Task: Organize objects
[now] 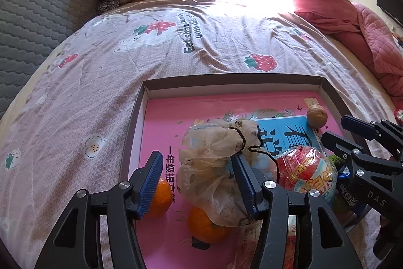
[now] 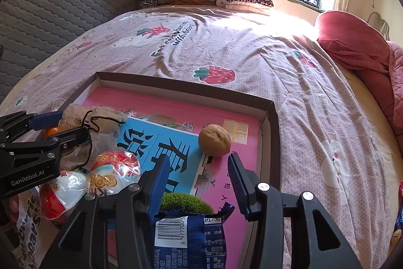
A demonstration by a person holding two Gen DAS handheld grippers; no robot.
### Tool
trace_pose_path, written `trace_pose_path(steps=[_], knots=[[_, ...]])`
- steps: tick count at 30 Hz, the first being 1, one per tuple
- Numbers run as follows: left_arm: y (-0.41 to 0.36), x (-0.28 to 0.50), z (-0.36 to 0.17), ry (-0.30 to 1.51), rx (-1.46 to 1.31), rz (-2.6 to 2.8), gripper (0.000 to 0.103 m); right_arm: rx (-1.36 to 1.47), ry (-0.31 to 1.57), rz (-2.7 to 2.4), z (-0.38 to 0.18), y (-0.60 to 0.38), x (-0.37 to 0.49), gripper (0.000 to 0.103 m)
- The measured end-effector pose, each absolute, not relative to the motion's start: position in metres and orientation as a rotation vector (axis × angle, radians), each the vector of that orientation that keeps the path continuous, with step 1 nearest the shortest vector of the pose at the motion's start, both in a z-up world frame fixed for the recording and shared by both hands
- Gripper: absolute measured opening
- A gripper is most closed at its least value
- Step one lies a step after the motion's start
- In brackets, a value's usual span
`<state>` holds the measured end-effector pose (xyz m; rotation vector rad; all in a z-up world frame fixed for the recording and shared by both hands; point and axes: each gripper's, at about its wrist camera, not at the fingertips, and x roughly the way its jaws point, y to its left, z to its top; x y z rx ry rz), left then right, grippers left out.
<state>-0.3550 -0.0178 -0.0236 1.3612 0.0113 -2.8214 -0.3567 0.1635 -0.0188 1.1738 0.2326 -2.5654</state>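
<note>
Both jaws gape, holding nothing. In the box (image 1: 137,115), the left gripper (image 1: 199,183) straddles a mesh pouch (image 1: 214,168) above oranges (image 1: 204,226); only the right gripper (image 2: 199,183) view shows a blue packet (image 2: 189,238) near the walnut (image 2: 214,140).

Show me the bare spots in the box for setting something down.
Free: the pink strip along the box's far wall, and the left strip beyond the mesh bag. Some room beside the walnut. Crowded: the near end, with oranges, snack balls and blue packet.
</note>
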Motion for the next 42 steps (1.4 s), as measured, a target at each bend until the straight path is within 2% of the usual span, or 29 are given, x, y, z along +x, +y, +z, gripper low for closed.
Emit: trace_pose_path(steps=[4, 11, 15, 28, 42], knots=[[-0.016, -0.347, -0.013, 0.025, 1.336, -2.842, 0.065, 1.159, 0.202, -2.570, -0.011, 0.165, -0.352, 0.048], [-0.010, -0.331, 0.003, 0.028, 1.286, -2.867, 0.068, 1.126, 0.140, -2.582, 0.007, 0.170, -0.343, 0.053], [-0.007, -0.320, 0.014, 0.010, 1.244, -2.880, 0.074, 1.101, 0.123, -2.592, 0.019, 0.172, -0.335, 0.055], [-0.005, -0.287, 0.040, -0.017, 1.185, -2.859, 0.075, 0.996, 0.065, -2.618, 0.061, 0.179, -0.300, 0.065], [-0.007, -0.245, 0.074, -0.013, 1.087, -2.873, 0.075, 0.896, 0.048, -2.643, 0.094, 0.185, -0.255, 0.067]])
